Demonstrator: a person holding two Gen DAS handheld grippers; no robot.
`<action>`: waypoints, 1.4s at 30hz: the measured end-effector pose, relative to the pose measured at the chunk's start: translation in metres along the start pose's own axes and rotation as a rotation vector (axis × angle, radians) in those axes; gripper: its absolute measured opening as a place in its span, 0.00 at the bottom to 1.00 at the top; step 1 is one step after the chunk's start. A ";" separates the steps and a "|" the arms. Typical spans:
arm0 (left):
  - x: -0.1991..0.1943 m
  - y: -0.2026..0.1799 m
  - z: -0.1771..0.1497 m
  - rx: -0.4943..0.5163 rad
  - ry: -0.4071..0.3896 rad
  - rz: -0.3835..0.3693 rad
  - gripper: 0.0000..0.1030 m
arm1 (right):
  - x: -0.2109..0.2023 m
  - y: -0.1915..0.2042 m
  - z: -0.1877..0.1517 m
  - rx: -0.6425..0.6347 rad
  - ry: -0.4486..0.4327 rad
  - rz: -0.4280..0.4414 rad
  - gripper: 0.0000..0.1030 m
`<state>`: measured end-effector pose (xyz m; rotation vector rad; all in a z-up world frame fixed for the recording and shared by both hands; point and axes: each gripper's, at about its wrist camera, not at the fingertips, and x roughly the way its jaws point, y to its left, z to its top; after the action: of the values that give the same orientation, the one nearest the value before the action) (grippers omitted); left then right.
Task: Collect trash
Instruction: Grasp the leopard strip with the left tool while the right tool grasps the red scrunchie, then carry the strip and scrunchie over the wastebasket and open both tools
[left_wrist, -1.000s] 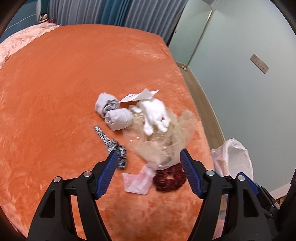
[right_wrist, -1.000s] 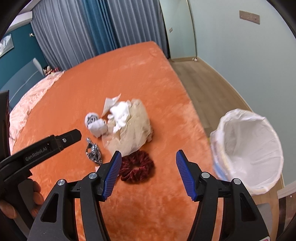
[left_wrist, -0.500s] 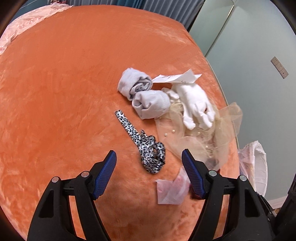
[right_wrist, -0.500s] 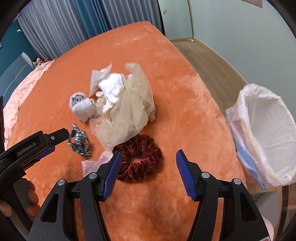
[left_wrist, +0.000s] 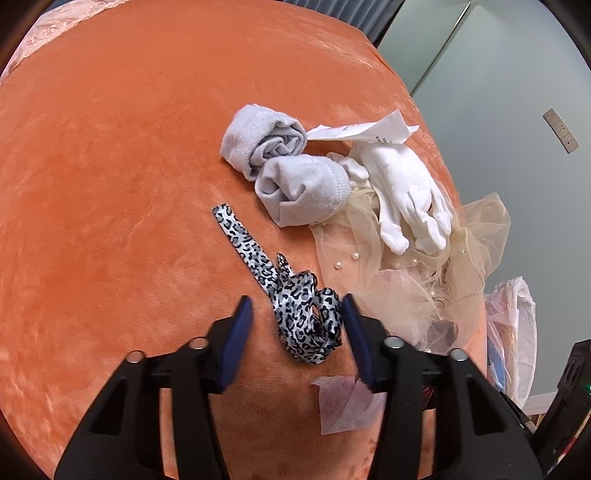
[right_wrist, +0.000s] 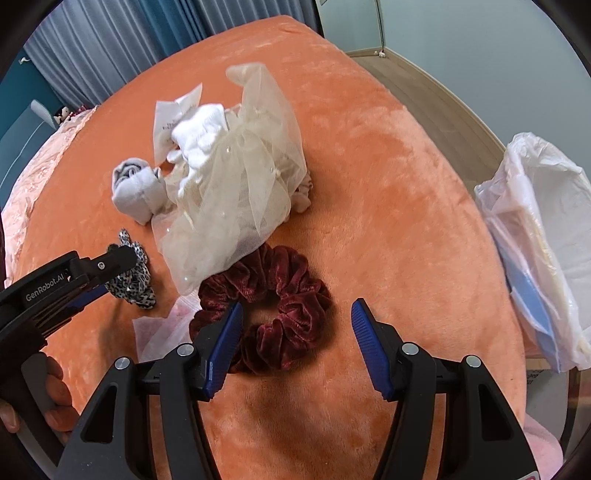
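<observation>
From the left wrist, the left hand-held gripper (left_wrist: 295, 314) stands wide astride the leopard ribbon (left_wrist: 299, 310) on the bed (left_wrist: 110, 184); light, limp and satiny (likely slippery), it is best pinched at its bunched knot. From the right wrist, the right hand-held gripper (right_wrist: 295, 321) gapes over the scrunchie (right_wrist: 273, 295), a soft, springy maroon velvet ring; grip its near rim.

Leopard-print ribbon (left_wrist: 295, 302), maroon scrunchie (right_wrist: 273, 314) — on orange bedspread (left_wrist: 110, 184).

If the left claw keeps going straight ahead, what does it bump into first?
Most likely the leopard-print ribbon. The left claw is open with the ribbon's bunched end between its fingers, lying on the orange blanket. Depth is hard to judge.
</observation>
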<state>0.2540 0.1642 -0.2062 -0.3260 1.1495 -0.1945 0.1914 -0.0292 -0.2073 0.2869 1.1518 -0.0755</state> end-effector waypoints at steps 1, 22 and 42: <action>0.002 0.001 0.000 0.000 0.008 -0.006 0.32 | 0.002 -0.001 -0.001 -0.001 0.004 0.001 0.51; -0.066 -0.043 -0.008 0.065 -0.095 -0.074 0.08 | -0.073 -0.007 -0.006 0.009 -0.122 0.067 0.16; -0.163 -0.205 -0.055 0.316 -0.235 -0.210 0.08 | -0.246 -0.100 -0.014 0.123 -0.457 0.097 0.16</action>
<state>0.1414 0.0155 -0.0148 -0.1824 0.8360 -0.5034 0.0576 -0.1436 -0.0073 0.4103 0.6799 -0.1199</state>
